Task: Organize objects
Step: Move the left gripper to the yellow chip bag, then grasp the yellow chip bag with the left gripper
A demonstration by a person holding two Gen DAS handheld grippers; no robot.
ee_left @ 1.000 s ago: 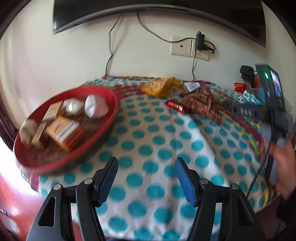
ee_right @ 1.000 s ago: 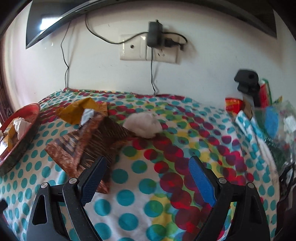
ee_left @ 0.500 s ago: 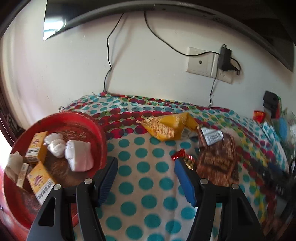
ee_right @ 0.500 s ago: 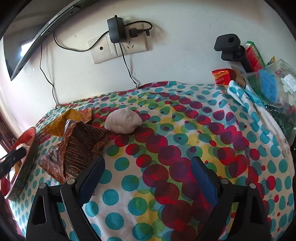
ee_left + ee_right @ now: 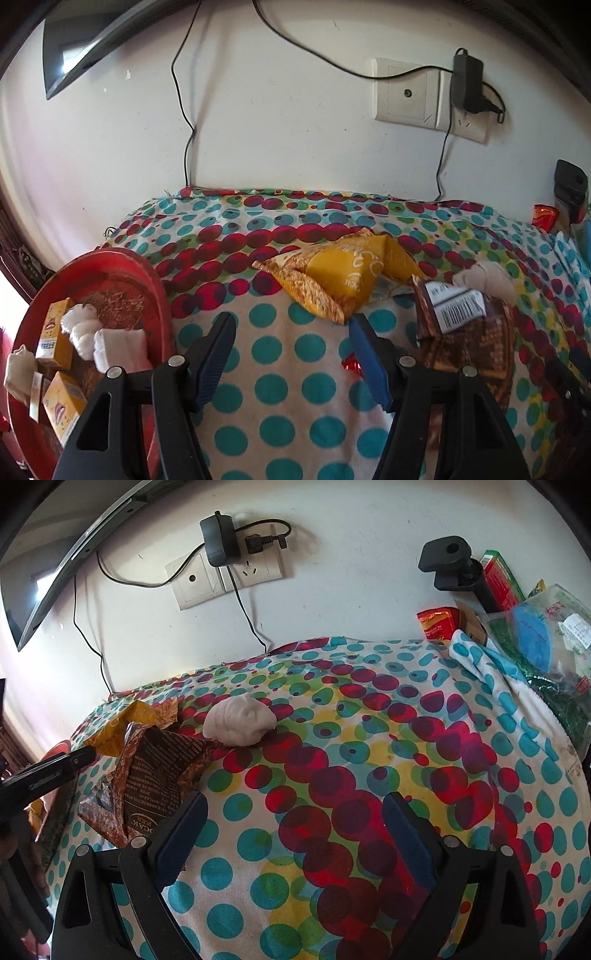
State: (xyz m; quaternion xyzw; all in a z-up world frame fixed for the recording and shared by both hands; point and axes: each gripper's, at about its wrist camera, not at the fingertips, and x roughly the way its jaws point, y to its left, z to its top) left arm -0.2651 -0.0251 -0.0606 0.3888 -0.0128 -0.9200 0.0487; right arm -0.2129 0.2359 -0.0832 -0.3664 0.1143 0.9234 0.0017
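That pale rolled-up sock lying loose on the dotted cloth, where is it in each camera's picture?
Left wrist view: the sock is at right of centre, behind the brown packet.
Right wrist view: sock left of centre, beside that packet.
Shared landmark: the wall socket.

Left claw hangs angled down over the worktop, blue-padded fingers parted, nothing between them. Right claw is tipped downward too, its jaws have just been opening and now stand wide, bare cloth in the gap. In the right wrist view the left claw's black finger pokes in at the left edge.
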